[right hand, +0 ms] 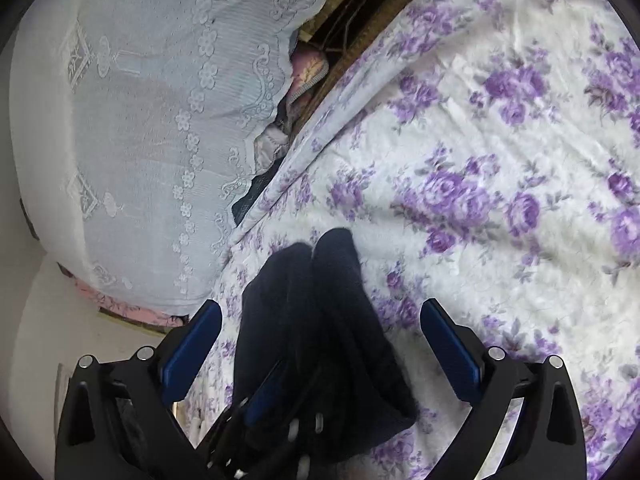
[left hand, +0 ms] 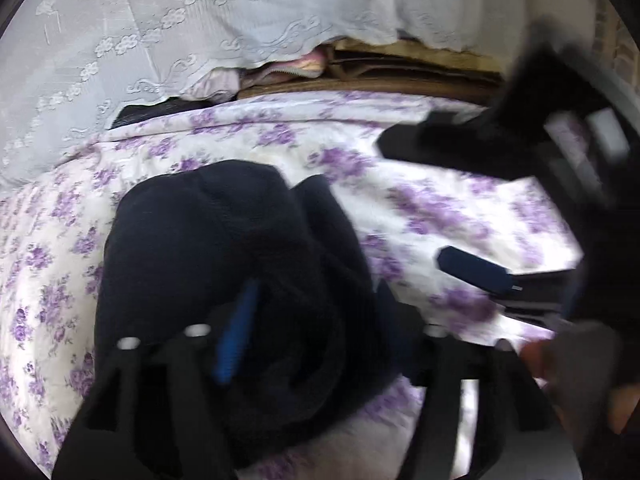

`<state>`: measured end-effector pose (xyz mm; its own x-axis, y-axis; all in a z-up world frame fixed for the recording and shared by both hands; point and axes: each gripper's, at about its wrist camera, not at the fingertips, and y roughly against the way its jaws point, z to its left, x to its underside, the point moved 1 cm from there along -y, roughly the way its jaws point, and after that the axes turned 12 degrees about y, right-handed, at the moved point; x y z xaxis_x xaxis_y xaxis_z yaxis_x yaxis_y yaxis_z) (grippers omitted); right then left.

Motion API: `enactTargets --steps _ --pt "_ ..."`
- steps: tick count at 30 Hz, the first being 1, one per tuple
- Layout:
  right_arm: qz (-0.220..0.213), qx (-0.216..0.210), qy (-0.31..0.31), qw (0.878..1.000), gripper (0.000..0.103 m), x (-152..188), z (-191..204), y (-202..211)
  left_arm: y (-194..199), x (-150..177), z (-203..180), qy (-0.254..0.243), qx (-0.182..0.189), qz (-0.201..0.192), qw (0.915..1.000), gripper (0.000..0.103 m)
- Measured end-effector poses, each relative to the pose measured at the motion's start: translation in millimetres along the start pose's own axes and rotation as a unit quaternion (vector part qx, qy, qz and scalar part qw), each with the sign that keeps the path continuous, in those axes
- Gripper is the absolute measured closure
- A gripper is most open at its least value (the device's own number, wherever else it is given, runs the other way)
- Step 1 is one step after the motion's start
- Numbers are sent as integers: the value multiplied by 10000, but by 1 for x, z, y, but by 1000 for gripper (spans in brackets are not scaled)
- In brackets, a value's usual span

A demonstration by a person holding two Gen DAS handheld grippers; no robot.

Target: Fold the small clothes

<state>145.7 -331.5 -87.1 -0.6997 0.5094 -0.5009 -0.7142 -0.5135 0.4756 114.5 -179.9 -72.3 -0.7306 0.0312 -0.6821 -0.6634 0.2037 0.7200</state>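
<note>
A small dark navy garment [left hand: 224, 264] lies bunched on a white bedsheet with purple flowers [left hand: 420, 208]. In the left wrist view my left gripper [left hand: 308, 320] has the cloth between its fingers; one blue pad [left hand: 236, 336] presses on the fabric, the other finger is hidden by it. My right gripper [left hand: 472, 268] shows blurred at the right, with a blue pad. In the right wrist view the right gripper [right hand: 320, 336] is open, its blue pads [right hand: 448, 344] on either side of the garment [right hand: 320, 320]. The left gripper [right hand: 272, 408] holds the garment's near end.
A pale lace cover [left hand: 160, 40] hangs over something beside the bed, on the far left; it also shows in the right wrist view [right hand: 140, 120]. A brown wooden edge [left hand: 400, 68] and a pink item [left hand: 296, 66] lie between them. The flowered sheet [right hand: 500, 160] spreads to the right.
</note>
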Motion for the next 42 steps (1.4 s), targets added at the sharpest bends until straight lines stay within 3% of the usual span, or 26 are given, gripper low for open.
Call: enactTargets --steps 4,9,12,15,18,20,21,23,26,30,32,33,34,36,39,42 --pt "17 36 151 9999 3 -1 6 1 26 1 15 191 348 48 9992 20" --pt "153 142 738 9971 3 2 34 -2 69 -6 74 839 681 -104 9941 12" --pt "299 100 1231 9919 3 9 60 -7 80 -16 118 1344 366 -361 9896 10" --pt "477 338 1807 9818 3 20 81 -18 64 -21 149 1680 -178 -233 9854 10" --pt "851 1134 2477 9584 3 32 87 -37 31 -9 150 1597 -340 276 9862 10" --pt "1138 2355 3079 9148 3 42 75 -58 22 0 136 1289 -573 66 9900 8" --pt "1190 2442 3221 9069 3 43 67 -62 21 1 131 1210 -581 19 9910 8" --pt "1231 2038 2694 9331 3 35 46 -57 19 5 126 1345 -664 60 9887 8" --pt "1189 2216 2849 9250 3 34 48 -53 15 12 107 1053 -680 147 9920 8" --pt "949 2243 2863 9267 3 33 56 -43 17 13 99 685 -823 55 9942 10" --pt "599 2049 2711 9386 3 28 65 -30 26 4 113 983 -366 210 9943 24" --pt "452 1824 2581 9477 3 24 66 -26 30 -2 121 1151 -172 226 9929 24" --pt "355 1505 2392 9586 3 22 67 -23 34 -7 126 1253 -138 170 9919 24" --pt "313 1232 2174 9678 3 17 68 -27 37 -23 133 1226 -370 -2 9918 24" --pt "330 1292 2212 9661 3 14 71 -46 15 -36 139 1182 -552 255 9911 24" --pt "1086 1941 2381 9454 3 25 56 -87 -19 -33 143 1173 -680 455 9897 4"
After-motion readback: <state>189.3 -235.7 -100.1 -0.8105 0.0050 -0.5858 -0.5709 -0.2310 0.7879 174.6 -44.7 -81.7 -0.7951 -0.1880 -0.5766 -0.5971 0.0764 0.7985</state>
